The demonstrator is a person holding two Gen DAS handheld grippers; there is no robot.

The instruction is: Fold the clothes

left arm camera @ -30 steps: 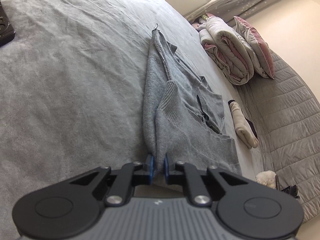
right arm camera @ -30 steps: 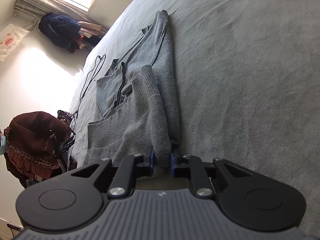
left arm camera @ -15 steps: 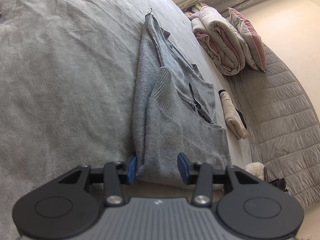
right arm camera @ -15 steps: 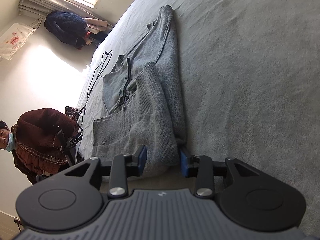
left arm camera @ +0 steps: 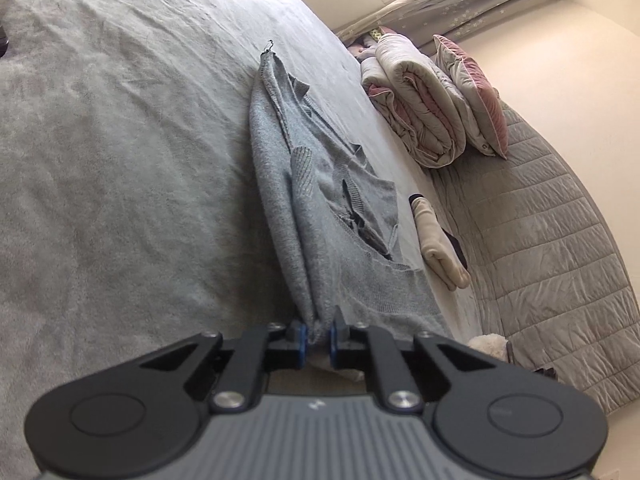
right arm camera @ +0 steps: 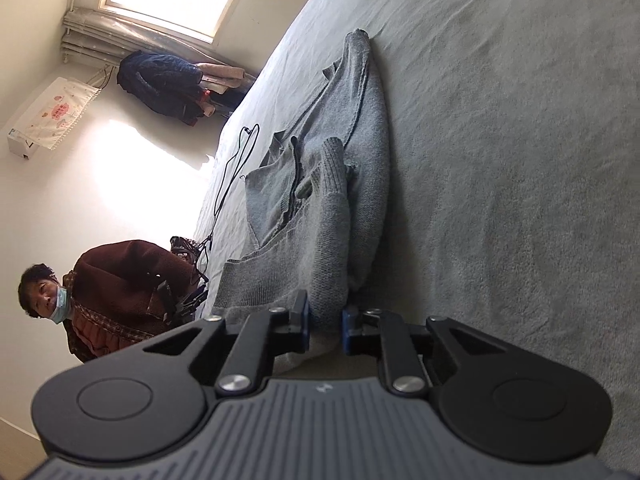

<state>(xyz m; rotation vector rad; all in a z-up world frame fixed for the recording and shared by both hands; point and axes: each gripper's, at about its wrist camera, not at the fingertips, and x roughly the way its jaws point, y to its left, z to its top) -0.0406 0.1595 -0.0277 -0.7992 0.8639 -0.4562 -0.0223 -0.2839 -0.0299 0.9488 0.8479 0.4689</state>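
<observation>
Showing one moment of folding, both wrist views:
Sweater (left arm camera: 320, 216): grey knit, folded lengthwise into a long narrow strip; ribbed cuff and dark neckline on top.
Location: lying on the grey bedspread (left arm camera: 120, 160), far end flat, near end raised off the cover.
Left gripper (left arm camera: 318, 338): low and level over the bed, blue pads nearly together, pinching a bunched corner of the near hem.
Right gripper (right arm camera: 325, 326): same low pose, jaws slightly wider, clamped around a thicker fold of the near edge.
Surroundings: rolled quilt (left arm camera: 420, 108) and pillow (left arm camera: 476, 96) beyond; seated person (right arm camera: 116, 292) by the bedside.
</observation>
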